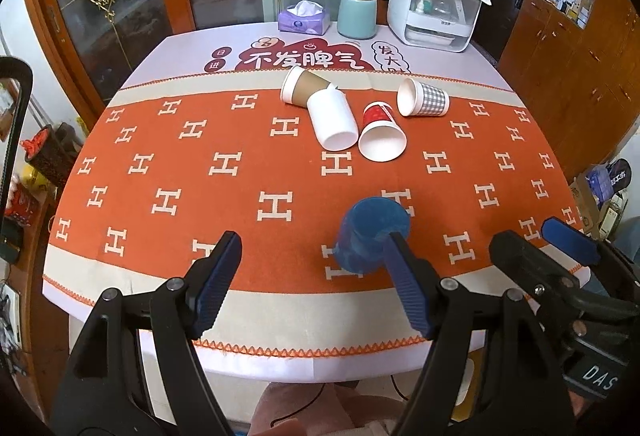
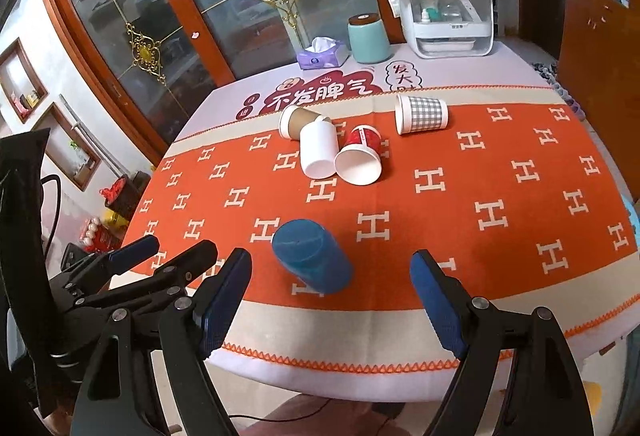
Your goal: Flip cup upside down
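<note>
Nearest, both tools gape empty: left tool (image 1: 312,276), right tool (image 2: 332,276). Between the right tool's fingers, lower centre, the blue cup (image 2: 310,255) stands upside down on the orange-clothed bench (image 2: 500,236). Beyond, mid-frame, four paper cups (image 2: 318,151) lie toppled.

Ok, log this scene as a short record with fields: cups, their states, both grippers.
blue cup: upside down, near table edge, free
paper cups on their sides: brown, white, red, checked
left gripper: open, empty
right gripper: open, empty, blue cup ahead between fingers
surface: orange cloth
</note>
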`<state>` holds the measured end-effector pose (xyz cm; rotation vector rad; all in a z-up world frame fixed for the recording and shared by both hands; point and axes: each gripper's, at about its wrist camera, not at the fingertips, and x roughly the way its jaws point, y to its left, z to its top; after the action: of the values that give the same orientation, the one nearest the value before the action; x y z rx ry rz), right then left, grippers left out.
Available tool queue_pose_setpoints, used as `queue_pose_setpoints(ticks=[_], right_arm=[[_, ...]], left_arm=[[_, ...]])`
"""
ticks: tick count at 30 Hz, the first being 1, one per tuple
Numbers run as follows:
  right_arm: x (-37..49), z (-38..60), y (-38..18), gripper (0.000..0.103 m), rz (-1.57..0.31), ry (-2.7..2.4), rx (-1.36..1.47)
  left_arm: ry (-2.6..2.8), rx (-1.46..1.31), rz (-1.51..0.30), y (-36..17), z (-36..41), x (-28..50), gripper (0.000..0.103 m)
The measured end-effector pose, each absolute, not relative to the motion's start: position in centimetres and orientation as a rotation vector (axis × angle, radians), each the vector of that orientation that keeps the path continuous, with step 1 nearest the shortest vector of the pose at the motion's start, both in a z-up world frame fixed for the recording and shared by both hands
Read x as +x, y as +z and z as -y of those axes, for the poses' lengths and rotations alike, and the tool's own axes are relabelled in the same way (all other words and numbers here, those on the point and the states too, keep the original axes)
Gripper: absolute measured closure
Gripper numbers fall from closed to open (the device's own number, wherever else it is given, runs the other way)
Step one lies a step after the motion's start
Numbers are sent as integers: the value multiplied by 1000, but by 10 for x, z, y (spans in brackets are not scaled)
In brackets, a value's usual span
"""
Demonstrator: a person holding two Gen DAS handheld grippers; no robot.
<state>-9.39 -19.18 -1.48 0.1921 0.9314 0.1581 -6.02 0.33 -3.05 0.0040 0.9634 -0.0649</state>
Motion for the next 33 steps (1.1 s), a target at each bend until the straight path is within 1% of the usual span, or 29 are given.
queue_pose_setpoints(ticks=[8, 33], right_arm=[[-100, 189, -5, 20, -898, 132, 168], [-100, 188, -4, 20, -900, 134, 172]], left_arm=[[-57, 12, -942, -21, -2, -66, 32], [-19, 22, -945, -22, -4, -64, 32]])
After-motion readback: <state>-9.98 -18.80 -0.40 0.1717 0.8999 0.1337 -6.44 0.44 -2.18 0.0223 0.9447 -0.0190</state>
